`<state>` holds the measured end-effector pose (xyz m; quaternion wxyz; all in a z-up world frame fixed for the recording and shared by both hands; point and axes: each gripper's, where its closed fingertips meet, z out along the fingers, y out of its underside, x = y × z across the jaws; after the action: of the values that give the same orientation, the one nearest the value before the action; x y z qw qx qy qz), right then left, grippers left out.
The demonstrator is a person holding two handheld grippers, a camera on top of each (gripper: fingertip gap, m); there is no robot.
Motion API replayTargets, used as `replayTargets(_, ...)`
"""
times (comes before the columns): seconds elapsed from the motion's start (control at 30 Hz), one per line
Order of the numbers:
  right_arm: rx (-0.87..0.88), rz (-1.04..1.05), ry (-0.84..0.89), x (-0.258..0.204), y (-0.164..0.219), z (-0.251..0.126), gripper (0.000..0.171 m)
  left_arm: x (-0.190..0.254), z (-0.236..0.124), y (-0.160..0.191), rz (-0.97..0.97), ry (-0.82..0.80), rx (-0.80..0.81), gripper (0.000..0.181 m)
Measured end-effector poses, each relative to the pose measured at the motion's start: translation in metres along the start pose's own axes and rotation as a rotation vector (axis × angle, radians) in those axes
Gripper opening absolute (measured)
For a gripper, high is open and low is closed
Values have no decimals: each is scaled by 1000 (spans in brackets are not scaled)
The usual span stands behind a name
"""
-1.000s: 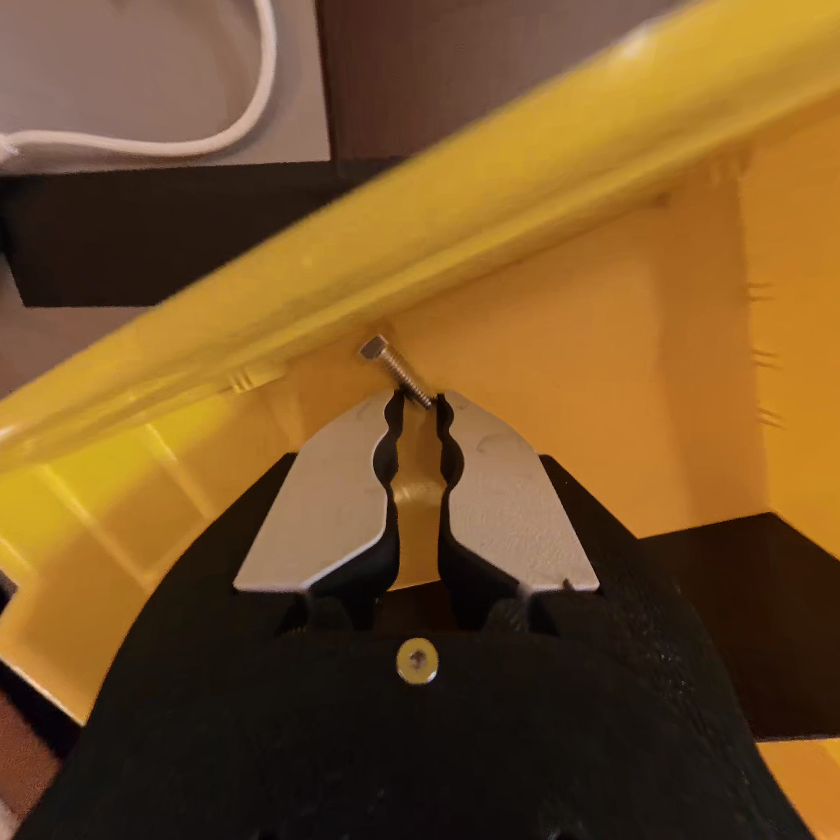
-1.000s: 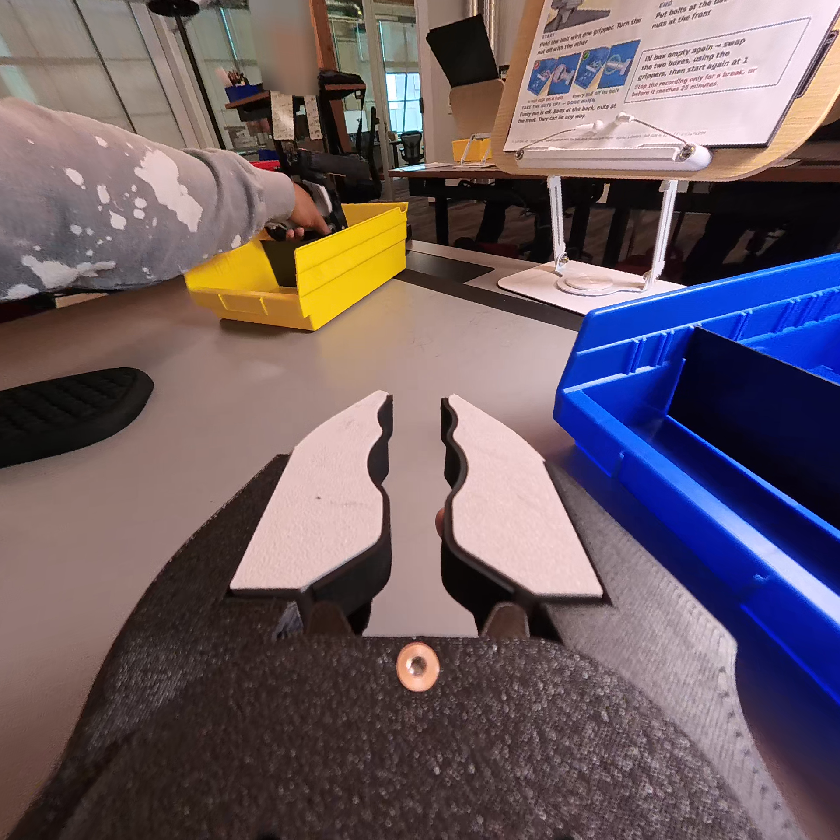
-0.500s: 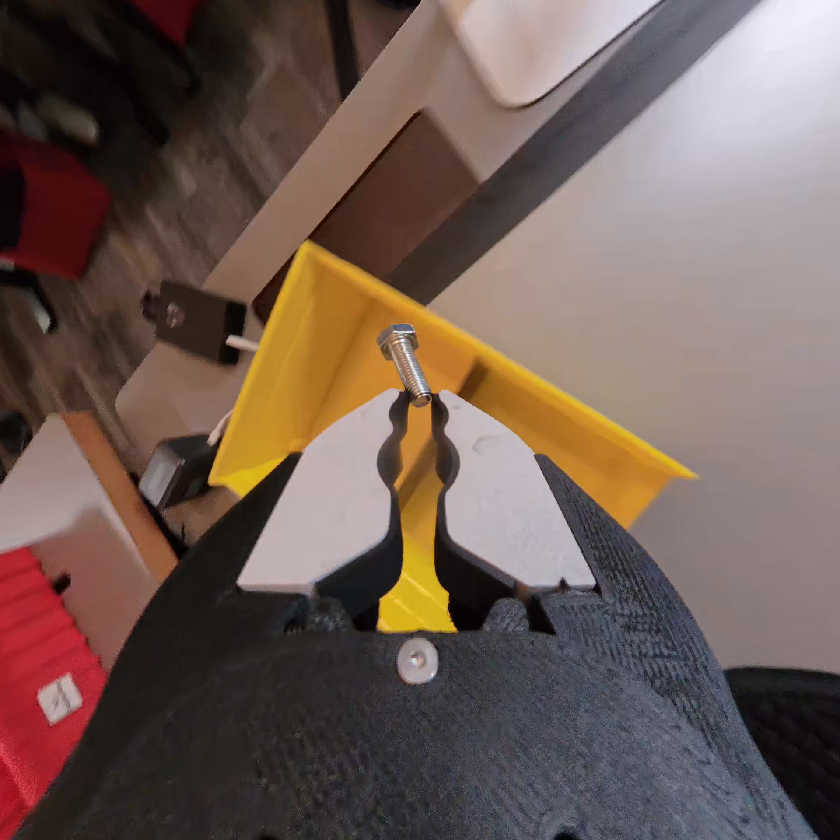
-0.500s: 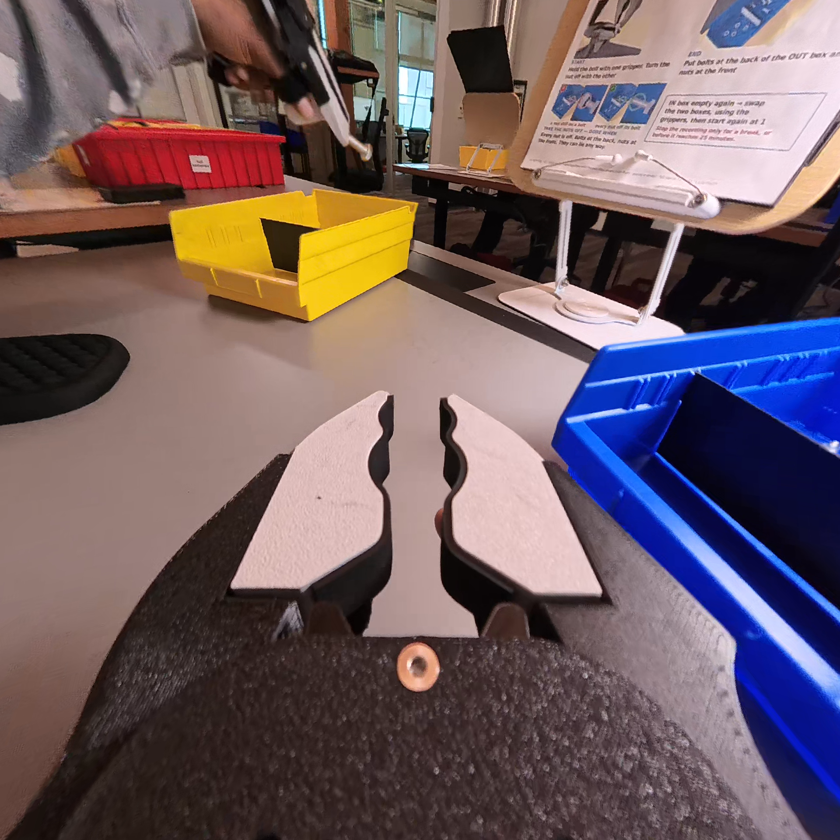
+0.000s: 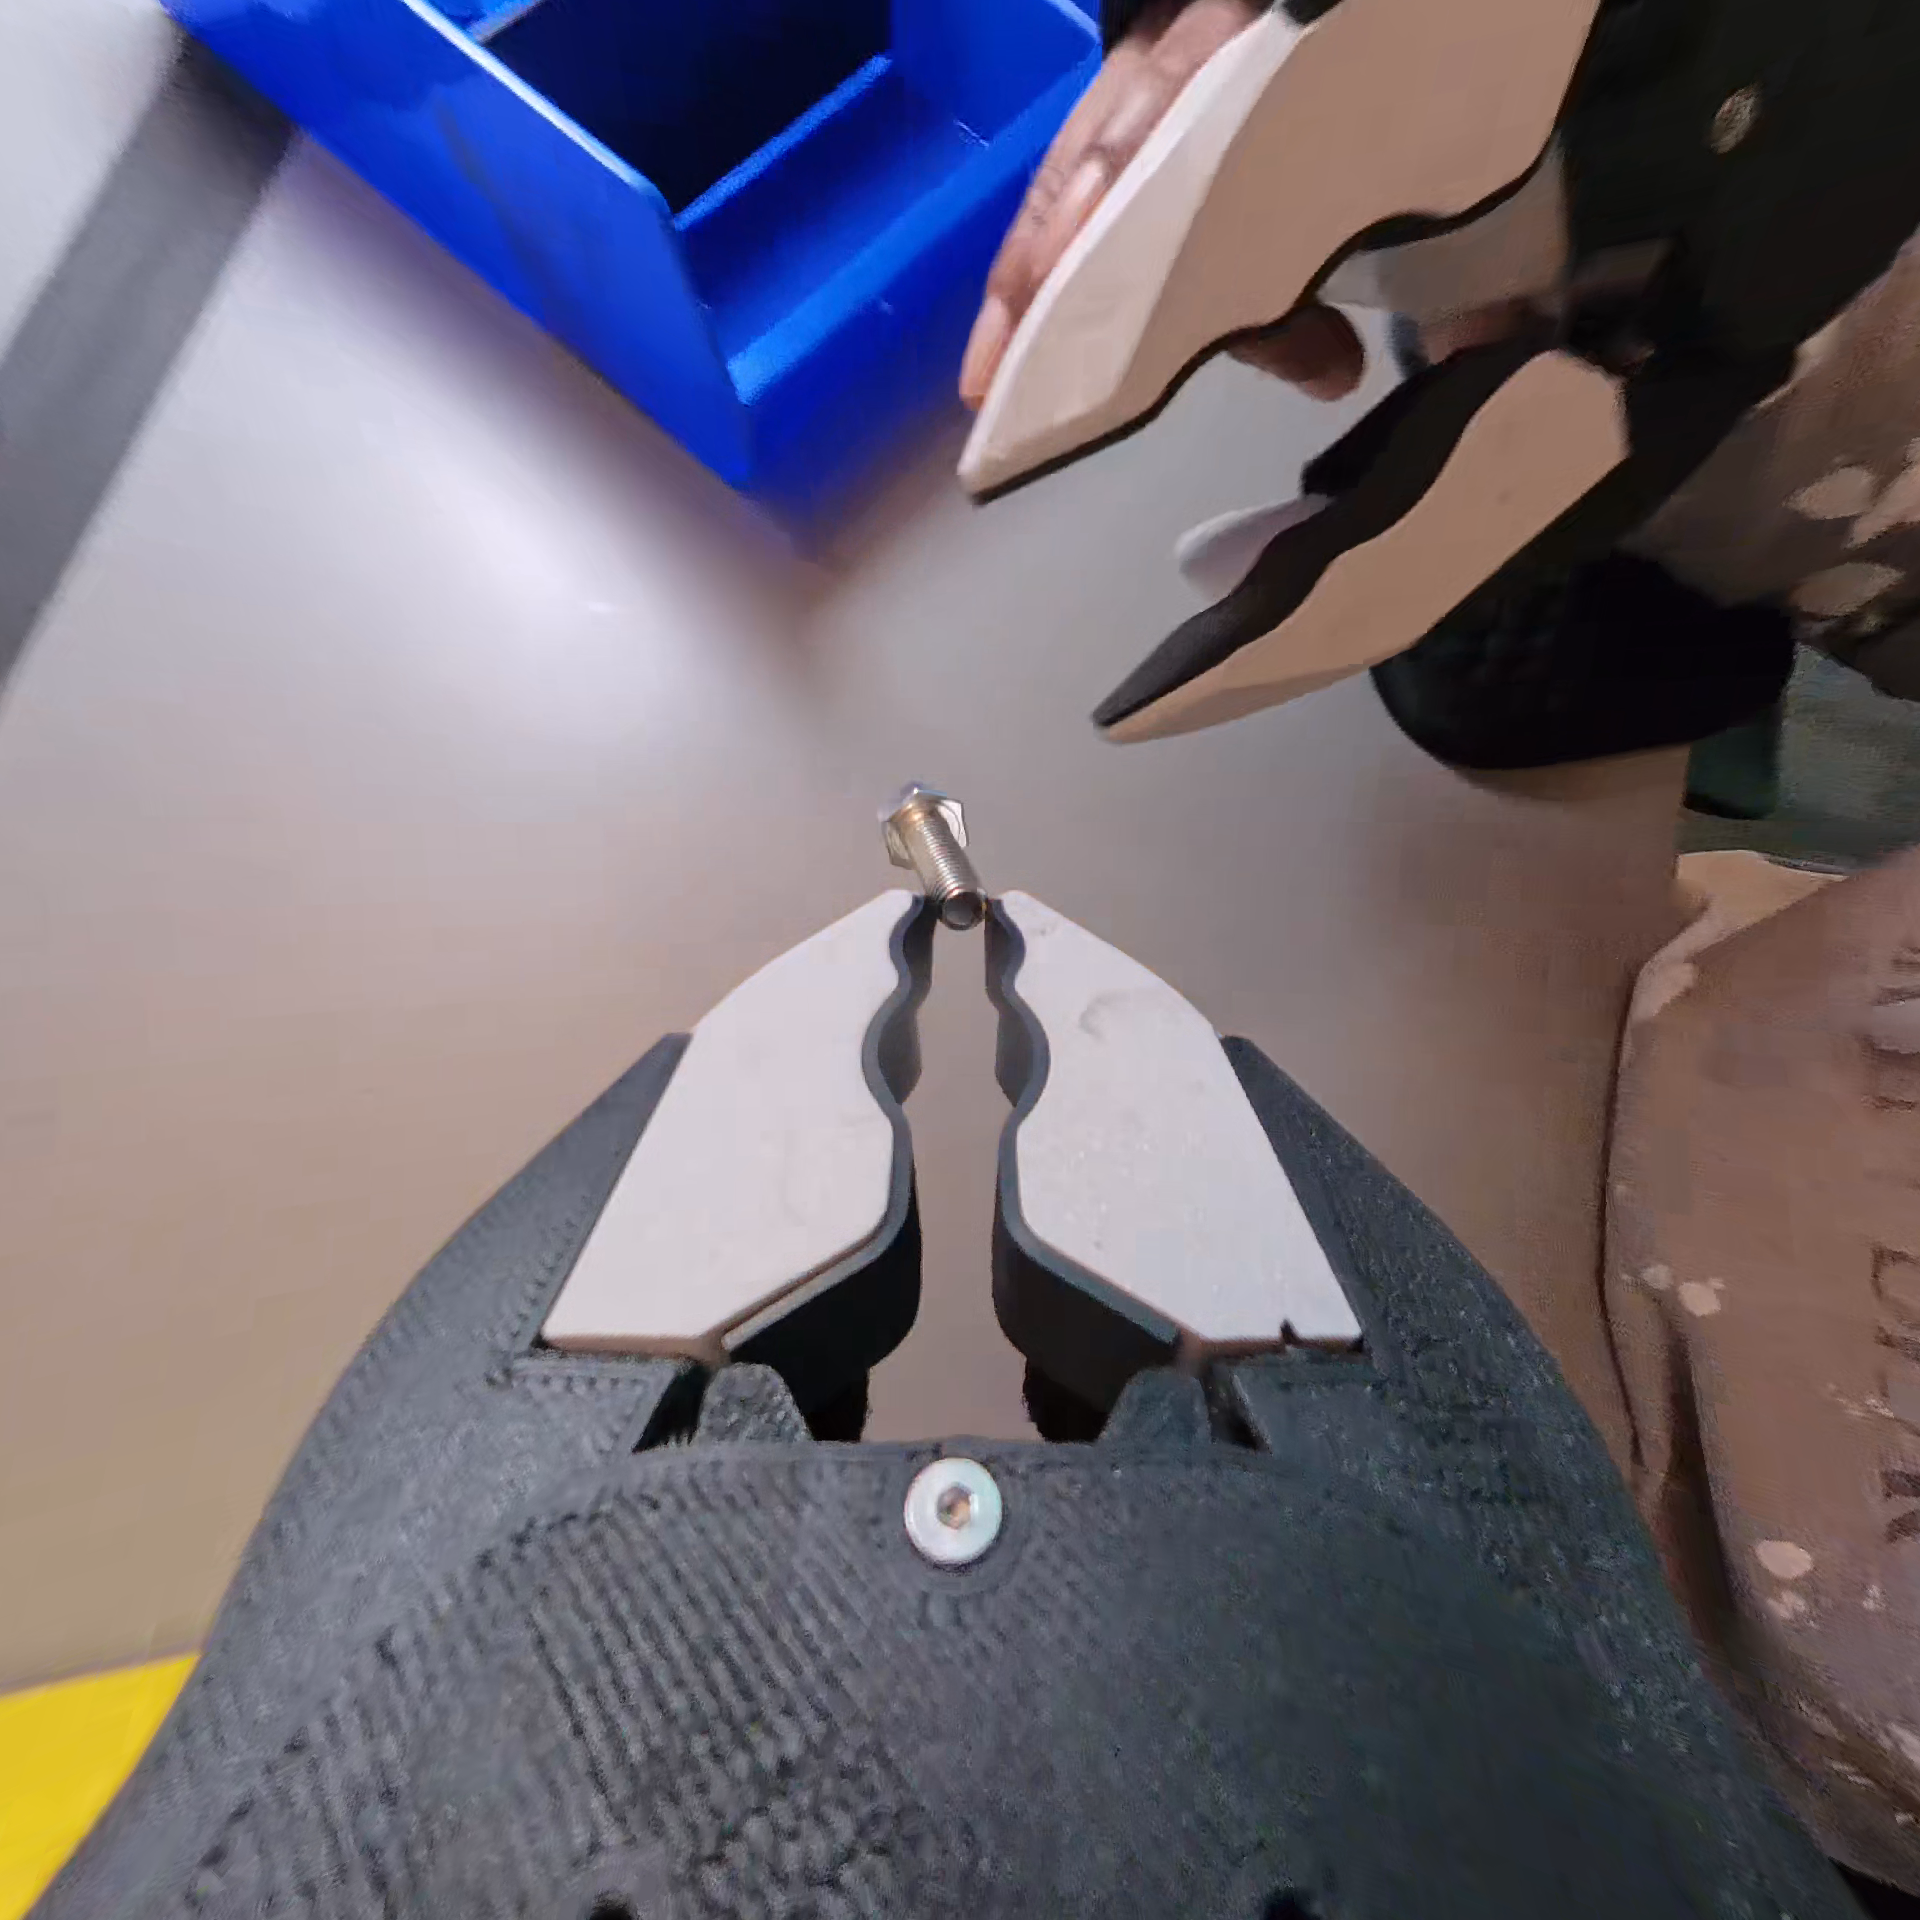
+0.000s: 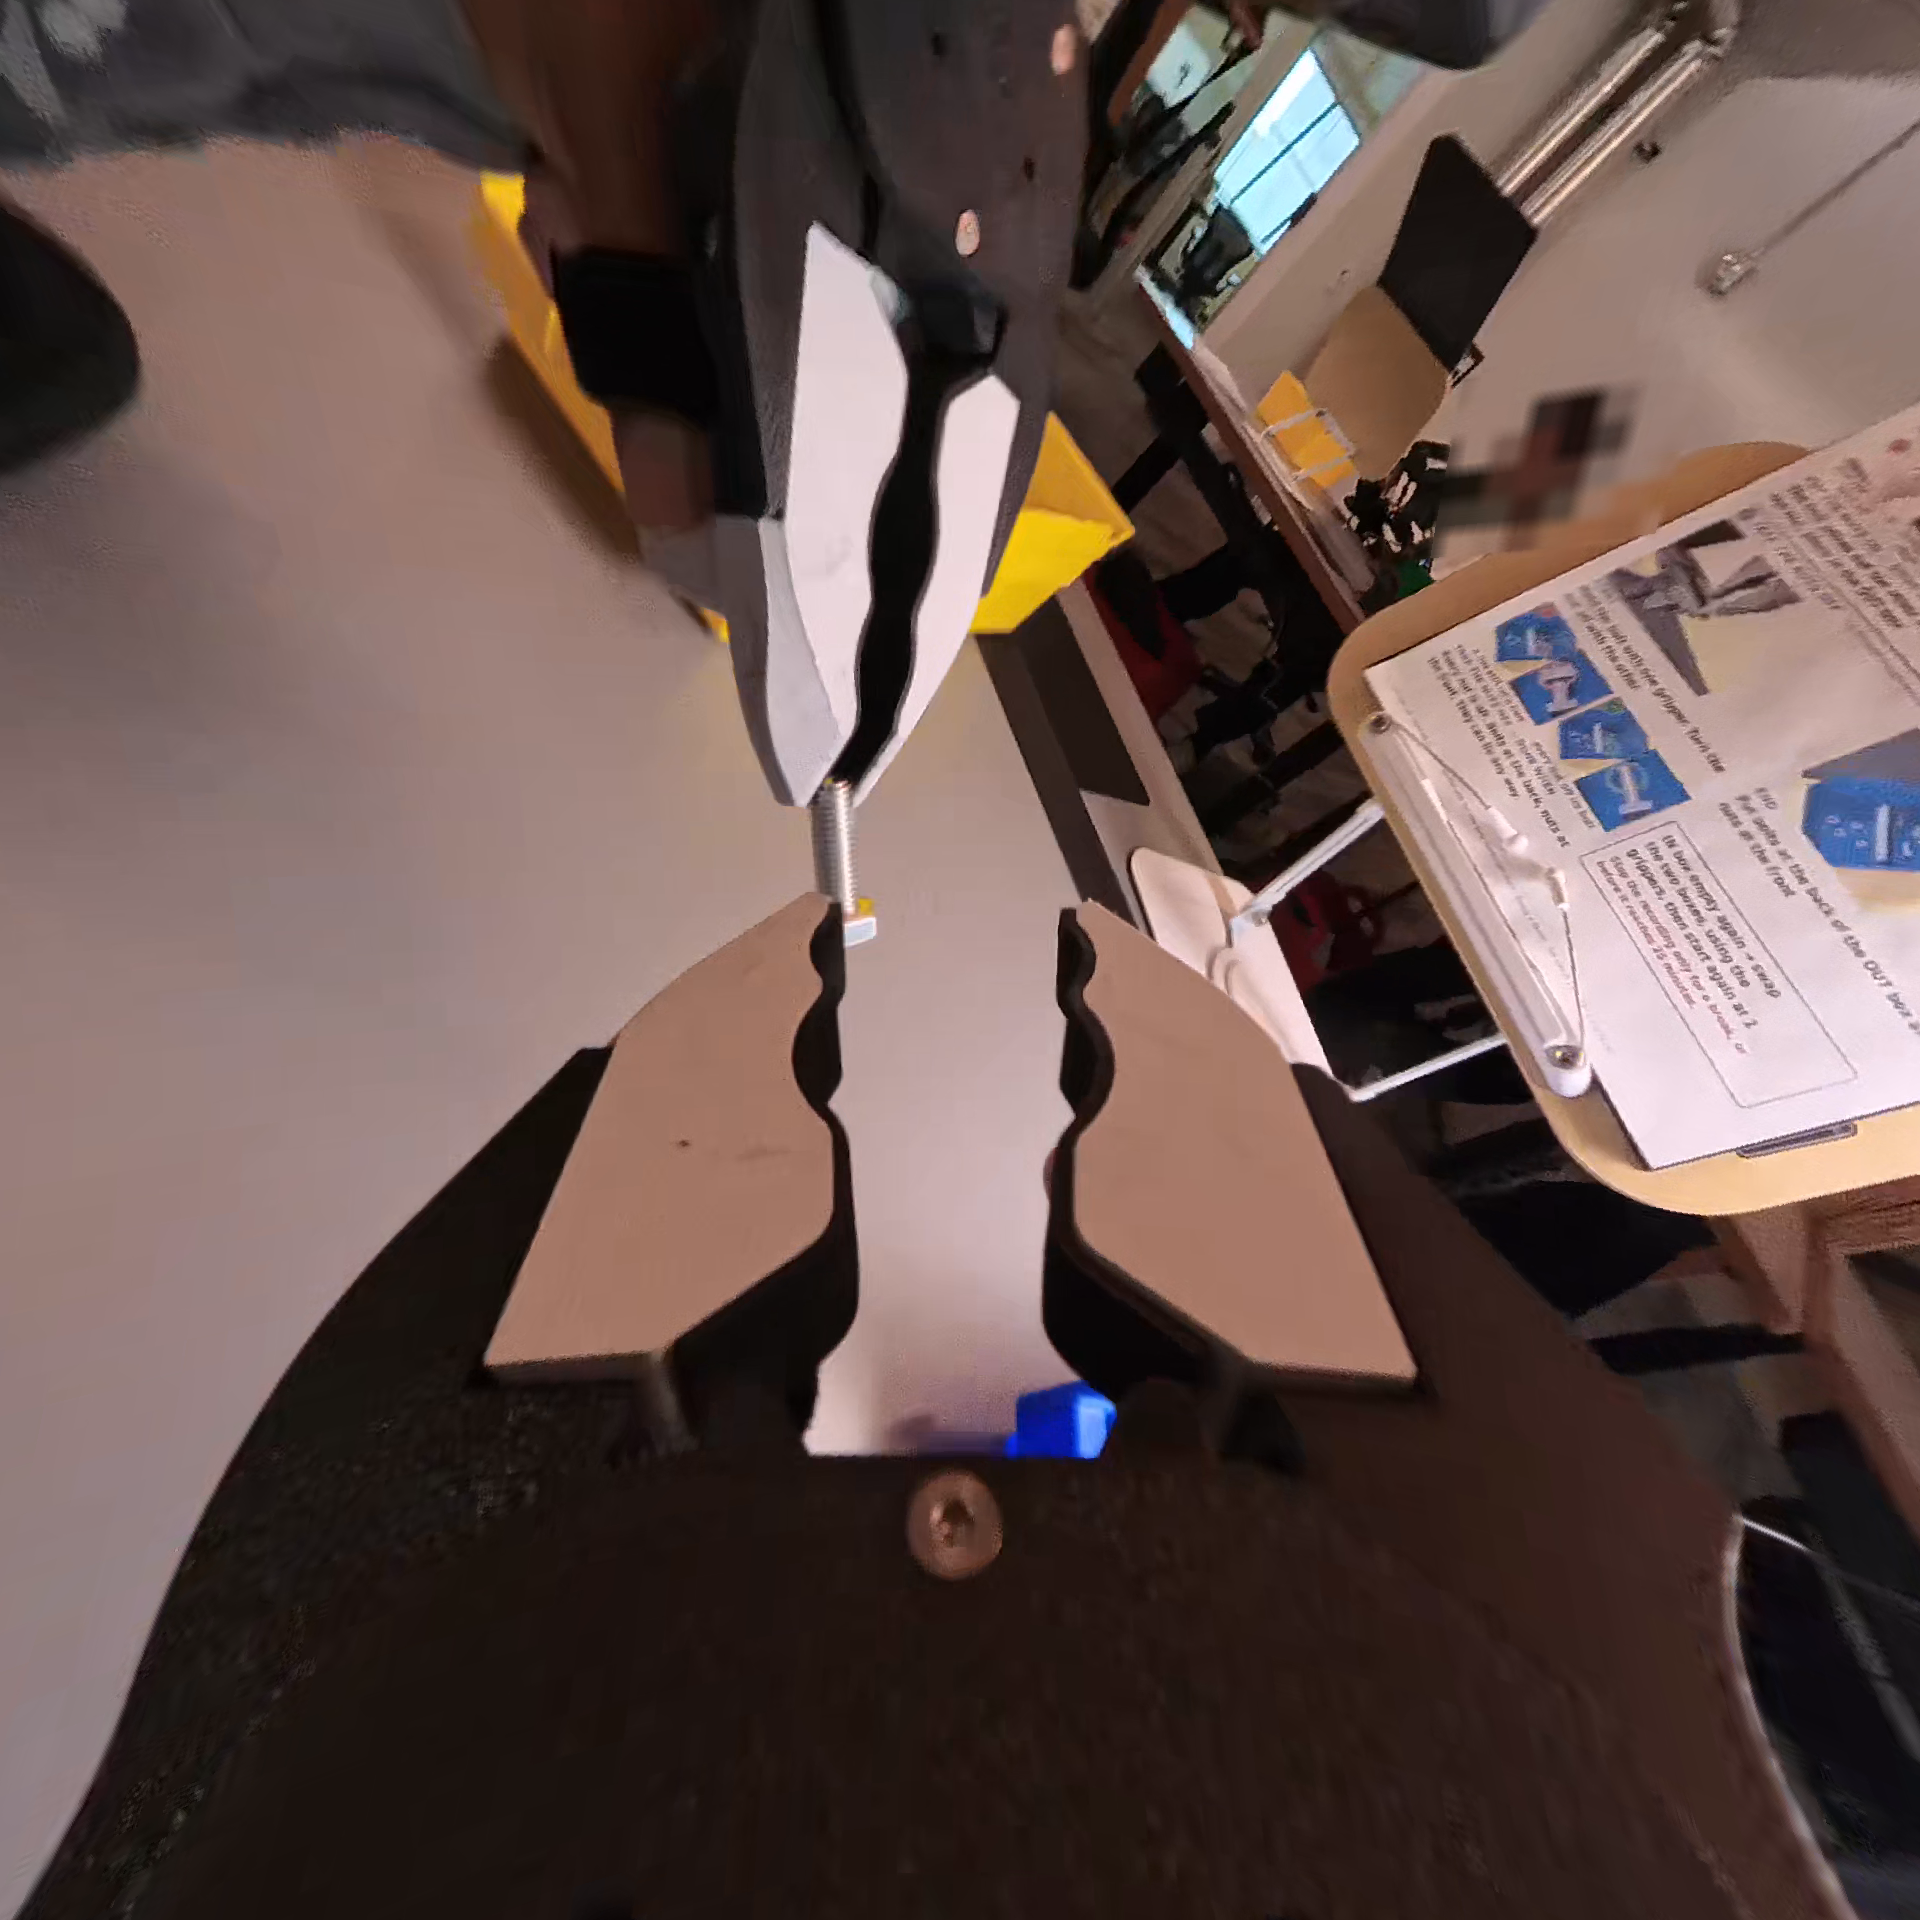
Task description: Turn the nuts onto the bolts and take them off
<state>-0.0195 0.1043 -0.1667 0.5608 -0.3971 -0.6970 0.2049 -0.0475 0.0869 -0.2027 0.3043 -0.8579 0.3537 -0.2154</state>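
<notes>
Grey table [image 5: 364, 831], one bolt [image 5: 932, 850] pinched in left gripper [image 5: 958, 914], right gripper [image 6: 948, 925] agape

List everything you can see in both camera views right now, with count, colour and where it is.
bolt: one, silver, held by its threaded tip in the left tongs, head toward the right tongs
blue bin: one, on the table, far side in the left view
yellow bin: one, on the table behind the left tongs
table: one, grey
instruction sheet: one, white, on a tan stand at right
left tongs: shut on the bolt
right tongs: open, one finger close beside the bolt head
sleeve: one, paint-spattered, right edge
</notes>
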Motion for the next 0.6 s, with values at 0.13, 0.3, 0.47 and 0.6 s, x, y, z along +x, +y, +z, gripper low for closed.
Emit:
replayTargets(0.13,-98,-117,-50,-26,36,14,41,3,27,21,-44,111,-32,10)
replayTargets(0.3,-143,-148,-148,-56,51,30,42,0,39,31,-62,153,-63,10)
replayTargets(0.47,-134,130,-243,-75,59,46,40,-1,39,29,-58,152,-44,10)
replayTargets(0.6,-81,303,-278,-77,57,49,29,3,35,25,-44,152,-28,10)
